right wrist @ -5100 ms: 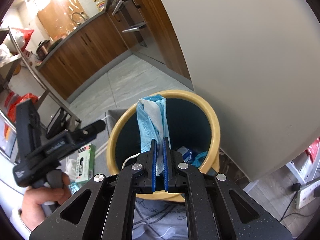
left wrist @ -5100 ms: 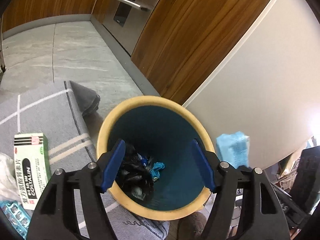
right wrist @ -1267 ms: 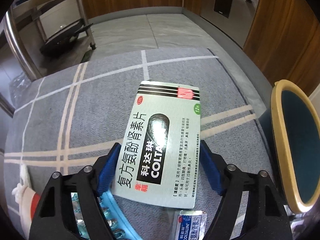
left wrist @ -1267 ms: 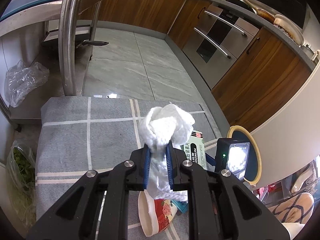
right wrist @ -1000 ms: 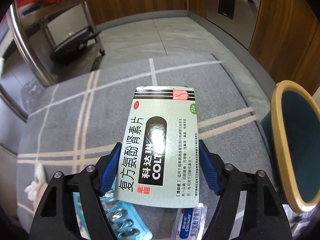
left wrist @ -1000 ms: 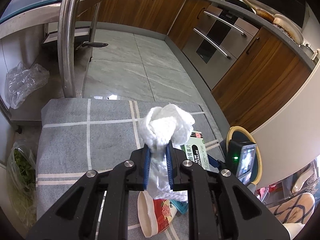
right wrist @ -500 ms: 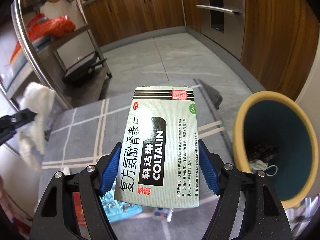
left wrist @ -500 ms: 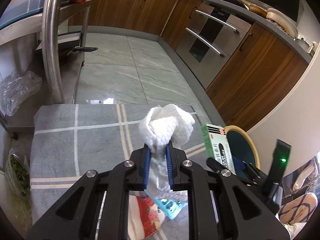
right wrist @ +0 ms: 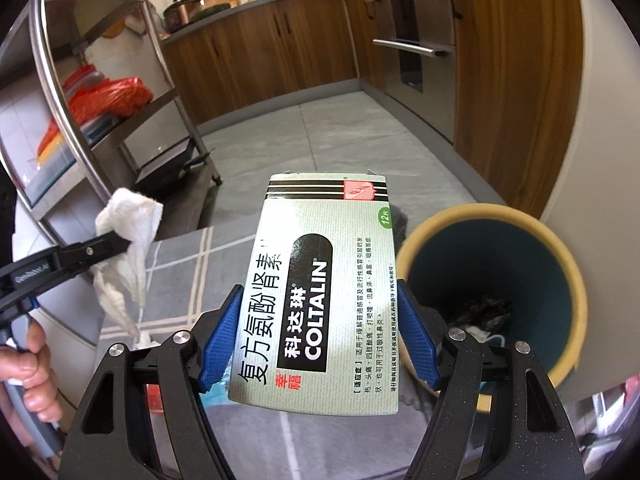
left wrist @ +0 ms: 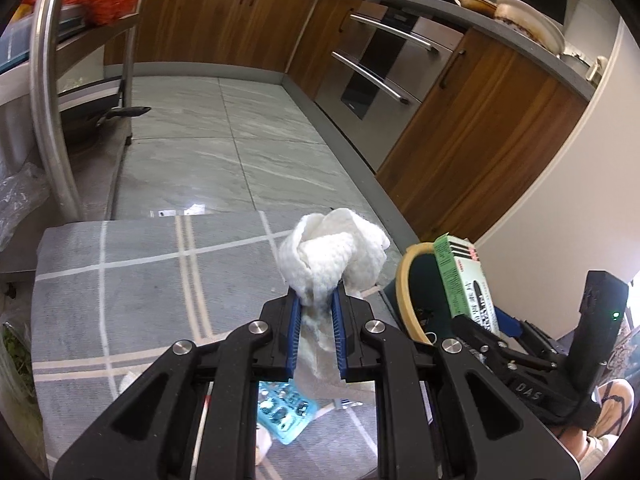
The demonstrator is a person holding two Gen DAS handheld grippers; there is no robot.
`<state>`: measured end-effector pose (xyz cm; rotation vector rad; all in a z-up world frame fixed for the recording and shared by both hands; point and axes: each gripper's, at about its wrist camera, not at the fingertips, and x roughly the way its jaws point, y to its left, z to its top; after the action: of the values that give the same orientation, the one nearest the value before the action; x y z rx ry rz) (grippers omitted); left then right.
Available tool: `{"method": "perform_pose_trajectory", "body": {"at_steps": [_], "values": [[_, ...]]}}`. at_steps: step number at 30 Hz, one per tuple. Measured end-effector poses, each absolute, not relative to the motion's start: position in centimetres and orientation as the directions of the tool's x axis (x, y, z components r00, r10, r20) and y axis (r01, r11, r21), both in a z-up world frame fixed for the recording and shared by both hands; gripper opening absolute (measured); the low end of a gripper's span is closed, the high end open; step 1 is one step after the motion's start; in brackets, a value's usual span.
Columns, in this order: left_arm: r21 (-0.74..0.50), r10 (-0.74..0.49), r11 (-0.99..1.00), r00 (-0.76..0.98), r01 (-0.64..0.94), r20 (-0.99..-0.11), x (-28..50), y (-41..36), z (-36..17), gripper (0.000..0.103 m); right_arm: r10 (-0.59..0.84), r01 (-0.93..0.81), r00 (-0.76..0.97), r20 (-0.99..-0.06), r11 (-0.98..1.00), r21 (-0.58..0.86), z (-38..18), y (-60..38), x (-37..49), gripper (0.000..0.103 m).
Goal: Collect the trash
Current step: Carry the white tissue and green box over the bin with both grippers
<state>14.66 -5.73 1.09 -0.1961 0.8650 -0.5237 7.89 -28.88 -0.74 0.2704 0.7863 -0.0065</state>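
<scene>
My left gripper [left wrist: 316, 334] is shut on a crumpled white paper towel [left wrist: 334, 256], held above the grey checked cloth [left wrist: 160, 280]. In the right wrist view the same paper towel [right wrist: 128, 240] hangs from that gripper at the left. My right gripper [right wrist: 320, 336] is shut on a pale green medicine box [right wrist: 316, 292], its blue pads pressing the box's two long sides. The box [left wrist: 466, 280] shows in the left wrist view beside the yellow-rimmed, teal bin [left wrist: 408, 292]. That bin [right wrist: 496, 264] stands just right of the box, with dark trash at its bottom.
A blue blister pack [left wrist: 284, 412] lies on the cloth under my left gripper. A steel rack [right wrist: 80, 120] with a red bag [right wrist: 108, 96] stands to the left. Wooden cabinets and an oven [left wrist: 384, 68] line the far side; a white wall [right wrist: 600, 120] rises behind the bin.
My right gripper has lifted the medicine box off the cloth and carried it toward the bin, which now shows its inside. My left gripper has drifted sideways with the paper towel.
</scene>
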Motion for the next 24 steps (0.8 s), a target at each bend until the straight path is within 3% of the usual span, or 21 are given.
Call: {"method": "perform_pose_trajectory", "body": {"at_steps": [13, 24], "values": [[-0.369, -0.563, 0.819, 0.494, 0.439, -0.662, 14.0, -12.0, 1.0, 0.013, 0.030, 0.173, 0.747, -0.664, 0.956, 0.238, 0.8, -34.8, 3.8, 0.074], [-0.367, -0.579, 0.802, 0.463, 0.471, -0.671, 13.5, -16.5, 0.7, 0.013, -0.036, 0.279, 0.741, -0.671, 0.925, 0.259, -1.1, -40.5, 1.9, 0.074]]}}
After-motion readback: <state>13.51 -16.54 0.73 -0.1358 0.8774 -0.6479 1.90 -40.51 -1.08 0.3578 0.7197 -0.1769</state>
